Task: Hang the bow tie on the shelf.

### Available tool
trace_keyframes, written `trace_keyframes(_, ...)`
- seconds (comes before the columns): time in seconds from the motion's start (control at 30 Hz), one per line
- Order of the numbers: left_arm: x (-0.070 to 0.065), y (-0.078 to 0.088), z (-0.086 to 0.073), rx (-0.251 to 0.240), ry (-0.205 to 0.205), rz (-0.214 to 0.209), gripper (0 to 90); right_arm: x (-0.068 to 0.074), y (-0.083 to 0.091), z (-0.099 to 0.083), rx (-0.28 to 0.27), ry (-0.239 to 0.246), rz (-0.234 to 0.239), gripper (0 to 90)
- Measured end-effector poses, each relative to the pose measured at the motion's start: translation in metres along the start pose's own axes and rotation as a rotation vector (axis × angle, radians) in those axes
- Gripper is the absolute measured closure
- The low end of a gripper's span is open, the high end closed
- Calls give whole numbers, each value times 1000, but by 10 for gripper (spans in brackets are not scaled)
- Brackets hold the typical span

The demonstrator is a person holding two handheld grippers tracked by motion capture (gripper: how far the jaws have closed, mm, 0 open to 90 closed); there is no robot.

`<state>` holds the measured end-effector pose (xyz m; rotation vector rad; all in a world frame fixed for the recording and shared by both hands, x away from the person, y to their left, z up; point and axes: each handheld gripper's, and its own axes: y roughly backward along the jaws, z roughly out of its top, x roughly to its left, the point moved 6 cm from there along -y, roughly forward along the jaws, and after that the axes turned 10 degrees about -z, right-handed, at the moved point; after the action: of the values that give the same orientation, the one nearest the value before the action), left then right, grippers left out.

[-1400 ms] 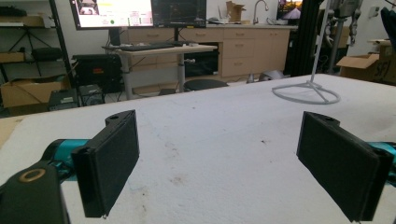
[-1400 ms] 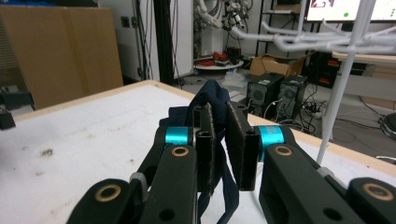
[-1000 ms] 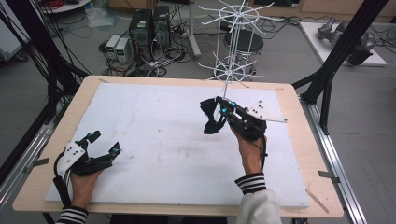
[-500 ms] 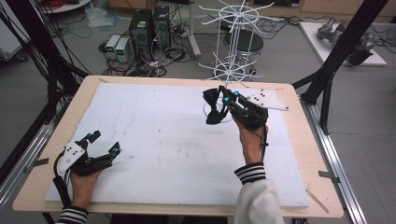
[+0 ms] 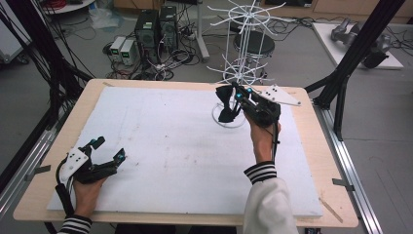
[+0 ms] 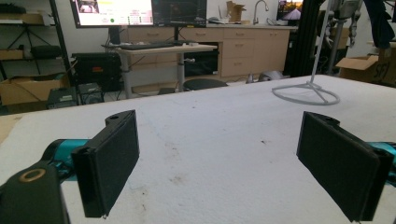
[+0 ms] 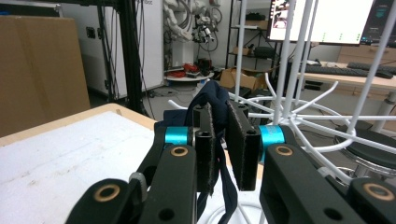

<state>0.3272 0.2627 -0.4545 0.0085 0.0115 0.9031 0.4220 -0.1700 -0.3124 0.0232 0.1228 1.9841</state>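
Meanwhile, in the high view, the right claw (image 5: 228, 105) has travelled away from the person toward the far edge of the tabletop (image 5: 160, 146) and climbed a little compared with a second ago, so it now hangs right at the foot of the white wire rack (image 5: 243, 48), above the rack's ring base. A dark cloth (image 5: 225, 103) dangles from its tips, bunched and limp. That shift reads as the carrying leg of a hanging job: the cloth is off the surface and nearly at the lower prongs, though none of it rests on a prong yet. The left claw (image 5: 109, 151) lies low at the near left corner where it was in the earlier pictures, its two tips spread apart with nothing between them. In the left gripper view, the left claw (image 6: 219, 163) stands wide open over bare white foam, and the rack's ring base (image 6: 306, 93) sits well apart across the tabletop. In the right gripper view, the right claw (image 7: 223, 144) is pressed nearly together, pinching a fold of the dark cloth (image 7: 210, 102), which bulges above the pads and trails below them. The rack's white prongs (image 7: 308, 116) fan out just behind and to the right, so the likely next need is a small lift and reach to drape the cloth over one.
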Motion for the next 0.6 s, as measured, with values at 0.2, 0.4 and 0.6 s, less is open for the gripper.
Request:
trace_keyframes(0.2, 0, 0, 0, 1, -1, 1, 134, -2, -1, -2, 12, 16, -12, 813)
trace_keyframes(0.4, 0, 0, 0, 1, -1, 1, 134, -2, -3, -4, 35, 40, -25, 796)
trace_keyframes(0.6, 0, 0, 0, 0, -1, 1, 134, -2, -4, -6, 47, 50, -28, 769)
